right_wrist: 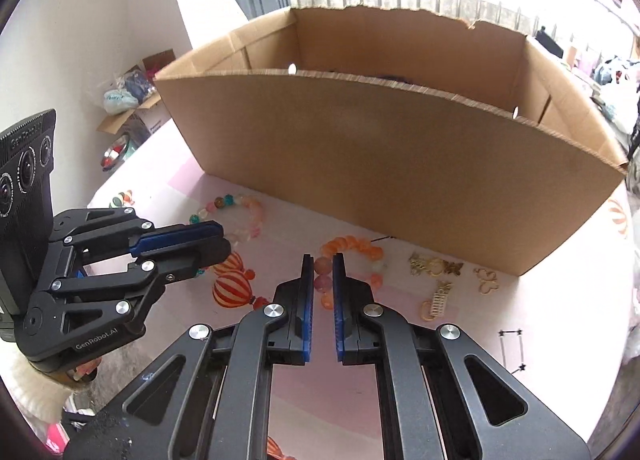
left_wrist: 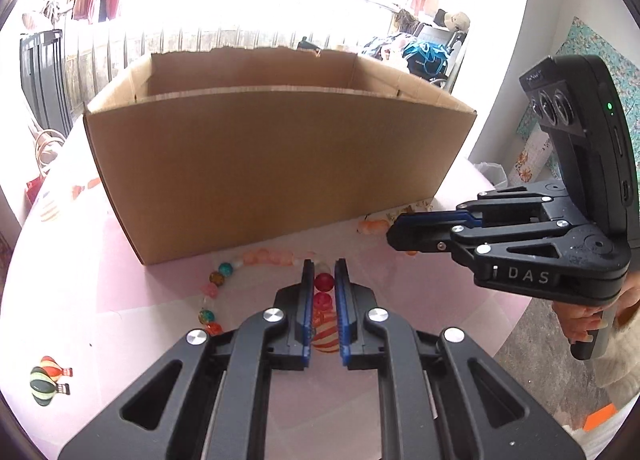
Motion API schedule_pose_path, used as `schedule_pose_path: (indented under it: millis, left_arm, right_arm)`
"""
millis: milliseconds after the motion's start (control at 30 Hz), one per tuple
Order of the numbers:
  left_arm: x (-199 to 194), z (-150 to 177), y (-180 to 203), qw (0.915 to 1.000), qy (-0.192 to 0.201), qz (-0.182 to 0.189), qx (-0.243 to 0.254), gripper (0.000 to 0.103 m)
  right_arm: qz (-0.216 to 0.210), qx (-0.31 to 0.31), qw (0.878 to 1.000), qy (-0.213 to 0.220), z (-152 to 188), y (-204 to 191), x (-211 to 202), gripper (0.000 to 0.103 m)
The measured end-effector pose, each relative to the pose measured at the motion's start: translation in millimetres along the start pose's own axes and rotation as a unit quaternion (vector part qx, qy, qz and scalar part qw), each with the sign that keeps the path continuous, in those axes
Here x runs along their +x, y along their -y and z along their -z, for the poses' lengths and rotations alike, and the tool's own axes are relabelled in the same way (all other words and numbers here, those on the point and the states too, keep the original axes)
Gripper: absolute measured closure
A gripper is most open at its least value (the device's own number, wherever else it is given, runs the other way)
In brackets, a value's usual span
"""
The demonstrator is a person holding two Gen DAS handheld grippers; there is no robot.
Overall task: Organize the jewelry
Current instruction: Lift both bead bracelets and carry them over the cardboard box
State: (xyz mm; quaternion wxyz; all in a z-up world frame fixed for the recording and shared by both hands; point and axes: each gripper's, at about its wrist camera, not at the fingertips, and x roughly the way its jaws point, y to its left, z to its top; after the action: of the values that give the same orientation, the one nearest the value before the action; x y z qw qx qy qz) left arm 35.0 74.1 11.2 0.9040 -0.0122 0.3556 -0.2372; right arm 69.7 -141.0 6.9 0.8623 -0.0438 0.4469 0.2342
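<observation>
A multicoloured bead bracelet (left_wrist: pixel 218 280) lies on the pink tablecloth before a cardboard box (left_wrist: pixel 272 156). My left gripper (left_wrist: pixel 324 266) is shut on its red beads (left_wrist: pixel 323 282); it also shows in the right wrist view (right_wrist: pixel 224 244). An orange bead bracelet (right_wrist: pixel 352 246) lies right of it. My right gripper (right_wrist: pixel 323 260) is shut on its pinkish beads (right_wrist: pixel 322 265); it also shows in the left wrist view (left_wrist: pixel 394 234). The box (right_wrist: pixel 400 164) is open on top; its floor is hidden.
Gold charms (right_wrist: pixel 436 266), a gold butterfly (right_wrist: pixel 487 280) and a gold ladder-like piece (right_wrist: pixel 436 302) lie to the right near the box. Thin black star earrings (right_wrist: pixel 512 348) lie at the table's right edge. Printed balloon patterns (left_wrist: pixel 48 380) mark the cloth.
</observation>
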Motion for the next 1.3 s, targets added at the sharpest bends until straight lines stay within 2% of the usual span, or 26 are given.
schedule_pose_path:
  millis: [167,267,367,467,600,833,900,1033,1100,1200,1300]
  left_arm:
    - [-28.9,-28.5,-0.5,0.9991,0.039,0.012,-0.012,0.093]
    - [-43.2,-42.7,5.6,0.9983,0.059,0.005,-0.004,0.093]
    - [-54.3,-54.8,7.6,0.9971,0.074,0.014,-0.010,0.093]
    - [-61.1,-65.0,10.2,0.9960,0.083,0.027,-0.018,0.093]
    - [-72.4,-82.4,10.0,0.9943,0.097,0.039,-0.023,0.093]
    - [-90.4,-138.0,-10.3,0.9909,0.105,0.068,-0.049,0.093]
    - [-83.5,-158.0,-14.1,0.9932,0.091,0.065,-0.034,0.093]
    - [-46.2,-183.2,-24.6,0.9975,0.044,0.050,-0.024,0.093]
    - [-23.1,-186.9,-26.3,0.9985,0.011,0.050,-0.020,0.093]
    - [6.4,-184.0,-30.5,0.9992,-0.026,0.029,-0.002,0.093]
    - [31.9,-181.2,-48.0,0.9965,-0.069,0.039,-0.027,0.093]
  right_arm:
    - [0.000,0.037,0.998,0.052,-14.4,15.0,-45.2,0.096]
    - [0.003,0.031,0.996,0.081,-20.7,13.1,-67.8,0.096]
    - [-0.006,0.026,0.994,0.102,-25.9,11.5,-86.5,0.096]
    - [-0.017,0.037,0.992,0.123,-52.4,6.1,-91.4,0.096]
    - [-0.047,0.052,0.987,0.144,-66.1,10.9,-101.8,0.096]
    - [-0.057,0.046,0.984,0.165,-109.3,11.3,-102.7,0.096]
    - [-0.047,0.046,0.984,0.168,-121.1,13.8,-97.1,0.096]
    - [-0.042,0.060,0.987,0.142,-140.6,23.1,-64.2,0.096]
    - [-0.028,0.067,0.989,0.131,-143.4,27.4,-51.3,0.096]
    - [-0.030,0.072,0.990,0.113,-145.0,33.6,-36.1,0.096]
    - [-0.025,0.074,0.993,0.092,-145.1,37.8,-21.7,0.096]
